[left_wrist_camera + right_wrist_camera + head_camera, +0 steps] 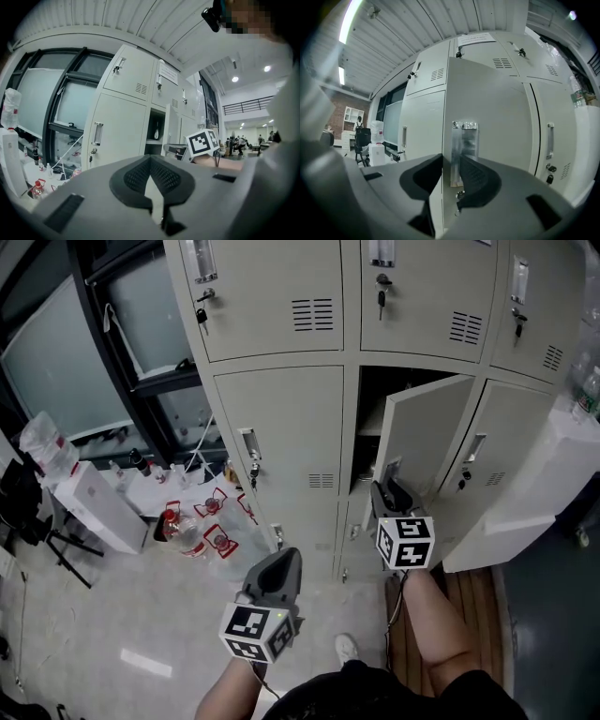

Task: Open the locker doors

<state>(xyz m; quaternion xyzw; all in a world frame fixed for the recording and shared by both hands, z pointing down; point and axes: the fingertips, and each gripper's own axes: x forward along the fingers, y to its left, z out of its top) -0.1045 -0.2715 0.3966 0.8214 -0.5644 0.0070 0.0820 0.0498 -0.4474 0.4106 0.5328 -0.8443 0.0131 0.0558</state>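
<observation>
Nearest, the left gripper (279,561) hangs clear of the lockers (525,296). Its jaws are closed tip to tip with nothing between them. Farther in and to the right, the right gripper (384,488) has its jaws part-way apart and clamped across the free edge of the middle locker door (427,427). One pad sits behind the edge and the other on the face by the recessed handle (464,140). That door stands ajar, swung toward the near side, with its dark compartment (375,395) showing at its left. The left gripper sits to the left of it and nearer, before a closed door (281,437).
</observation>
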